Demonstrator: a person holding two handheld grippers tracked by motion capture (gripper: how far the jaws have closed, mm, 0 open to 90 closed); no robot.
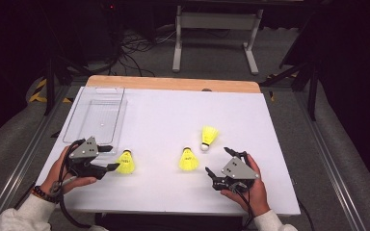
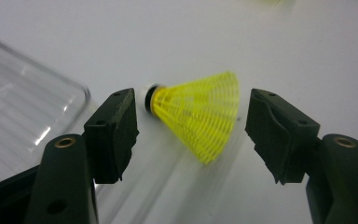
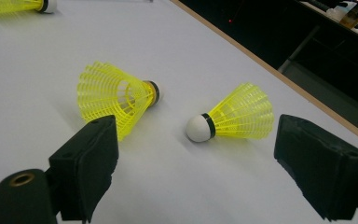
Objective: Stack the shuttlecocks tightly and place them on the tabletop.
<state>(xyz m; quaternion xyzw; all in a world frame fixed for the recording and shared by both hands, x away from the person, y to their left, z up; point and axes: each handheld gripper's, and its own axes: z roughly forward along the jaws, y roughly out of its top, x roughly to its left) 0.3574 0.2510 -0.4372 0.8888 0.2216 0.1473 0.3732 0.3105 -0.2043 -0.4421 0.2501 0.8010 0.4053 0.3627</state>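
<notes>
At the lower left of the frame, the left tongs [image 1: 112, 167] are spread apart around a yellow shuttlecock [image 1: 125, 162] lying on the bench [image 1: 173, 106], and the right tongs [image 1: 218, 166] are likewise held apart.

Three yellow shuttlecocks are being counted on the desk [image 1: 173, 101]: one at the left [image 1: 125, 162], one in the middle [image 1: 188, 159] and one farther back at the right [image 1: 209, 136]. One clear plastic tray [image 1: 96, 115] is being counted. Two tools are being counted, a left tool [image 1: 110, 167] and a right tool [image 1: 217, 163].
</notes>
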